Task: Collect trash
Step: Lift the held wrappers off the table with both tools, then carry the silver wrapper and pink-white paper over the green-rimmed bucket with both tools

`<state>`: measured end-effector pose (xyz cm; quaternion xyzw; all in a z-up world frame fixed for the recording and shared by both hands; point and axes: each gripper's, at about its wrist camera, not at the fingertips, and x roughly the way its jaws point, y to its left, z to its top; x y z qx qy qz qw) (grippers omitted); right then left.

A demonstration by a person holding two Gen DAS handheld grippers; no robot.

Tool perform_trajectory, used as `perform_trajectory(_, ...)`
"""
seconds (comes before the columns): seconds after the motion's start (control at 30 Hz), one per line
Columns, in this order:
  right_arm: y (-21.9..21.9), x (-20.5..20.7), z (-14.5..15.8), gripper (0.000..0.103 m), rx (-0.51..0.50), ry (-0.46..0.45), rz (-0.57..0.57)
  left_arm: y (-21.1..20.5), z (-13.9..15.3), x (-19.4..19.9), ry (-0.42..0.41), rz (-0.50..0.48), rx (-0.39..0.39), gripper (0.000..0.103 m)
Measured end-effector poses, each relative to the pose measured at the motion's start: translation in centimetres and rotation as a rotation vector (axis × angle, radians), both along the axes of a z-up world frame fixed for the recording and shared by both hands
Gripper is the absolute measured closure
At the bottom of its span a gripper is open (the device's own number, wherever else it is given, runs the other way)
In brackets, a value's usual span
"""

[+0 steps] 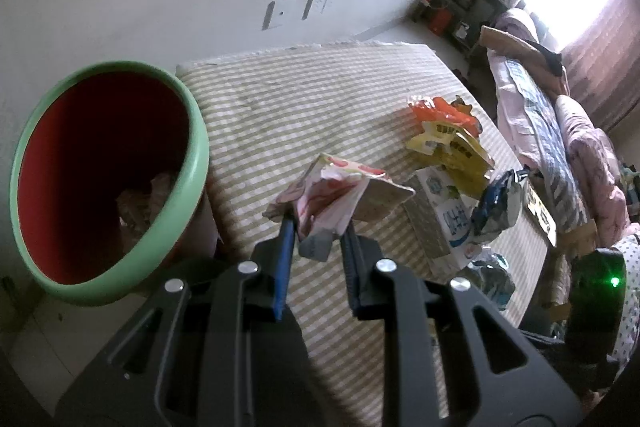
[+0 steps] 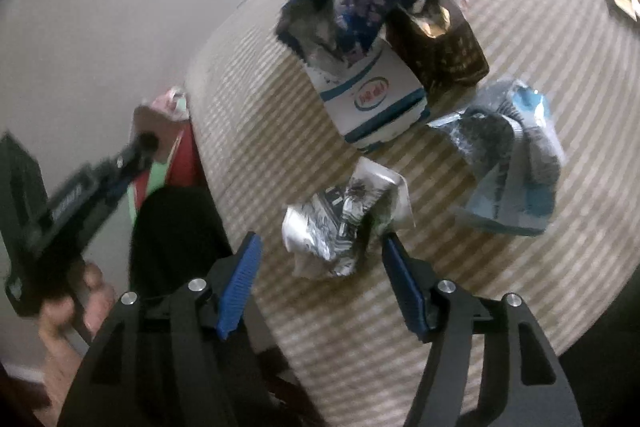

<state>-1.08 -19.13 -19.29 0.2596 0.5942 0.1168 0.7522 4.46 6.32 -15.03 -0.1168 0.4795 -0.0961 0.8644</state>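
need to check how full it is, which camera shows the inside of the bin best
The left wrist view. It looks straight into the bin: green rim, red inside, and some crumpled trash at the bottom. The right wrist view shows only a blurred sliver of green and red beside the table edge, with nothing of the inside.

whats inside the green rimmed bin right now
The bin has a red inner wall and some crumpled pale trash at the bottom. Its near rim and the shadow hide the rest of the floor, so a count isn't possible.
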Motion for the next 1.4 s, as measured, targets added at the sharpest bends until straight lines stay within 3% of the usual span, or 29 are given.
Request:
perform_trajectory(0.13, -0.7, 0.3, -0.2, 0.039, 0.027, 0.013, -0.052, 0.2, -0.2, -0.1, 0.005, 0.004, -0.004, 0.081)
perform_trajectory(0.37, -1.2, 0.7, -0.6, 0.04, -0.023, 0.01, -0.06, 0.4, -0.4, 0.1, 0.01, 0.01, -0.011, 0.081)
perform_trajectory(0.5, 0.4, 1.0, -0.8, 0.056, -0.053, -0.029, -0.016, 0.4, -0.4, 0.1, 0.009, 0.013, -0.009, 0.081)
perform_trajectory(0.53, 0.8, 1.0, -0.4, 0.082, -0.078, -0.05, 0.008, 0.4, -0.4, 0.1, 0.01, 0.014, -0.01, 0.081)
perform_trajectory(0.57, 1.3, 1.0, -0.2, 0.085, -0.095, -0.064, 0.035, 0.5, -0.4, 0.1, 0.01, 0.014, -0.011, 0.081)
perform_trajectory(1.0, 3.9, 1.4, 4.5, 0.086, -0.104, -0.245, 0.143, 2.3, 1.2, 0.3, -0.046, 0.061, 0.013, 0.081)
perform_trajectory(1.23, 8.6, 4.8, 6.6, 0.085, -0.123, -0.322, 0.214, 7.7, 3.2, 0.2, -0.116, 0.187, 0.06, 0.081)
perform_trajectory(1.4, 13.1, 6.8, 8.1, 0.085, -0.117, -0.374, 0.285, 12.4, 3.2, 0.0, -0.113, 0.289, 0.098, 0.081)
